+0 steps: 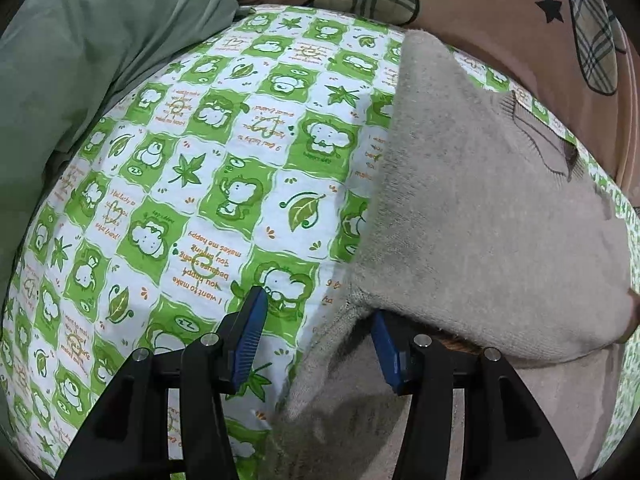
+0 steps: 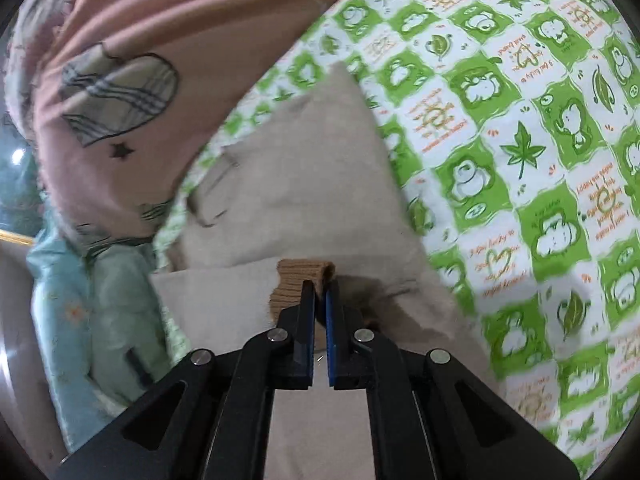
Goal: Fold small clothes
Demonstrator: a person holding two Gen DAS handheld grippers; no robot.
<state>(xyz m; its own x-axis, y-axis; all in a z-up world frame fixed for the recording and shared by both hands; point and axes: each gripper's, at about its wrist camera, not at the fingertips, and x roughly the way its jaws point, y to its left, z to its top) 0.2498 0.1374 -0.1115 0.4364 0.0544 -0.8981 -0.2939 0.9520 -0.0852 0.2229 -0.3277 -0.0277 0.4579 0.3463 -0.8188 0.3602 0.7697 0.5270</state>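
A beige knitted sweater lies on the printed bedsheet, its near part folded over itself. My left gripper is open at the sweater's left edge. Its left blue finger stands over the bare sheet, and its right finger is tucked under the folded flap. The pads do not press on the cloth. In the right wrist view the same sweater spreads ahead, and my right gripper is shut on its brown ribbed cuff, which sticks up past the fingertips.
A green-and-white cartoon bedsheet covers the bed. A pink quilt with plaid heart patches is bunched behind the sweater. A green blanket lies at the left, and pale blue-green fabric beside the bed.
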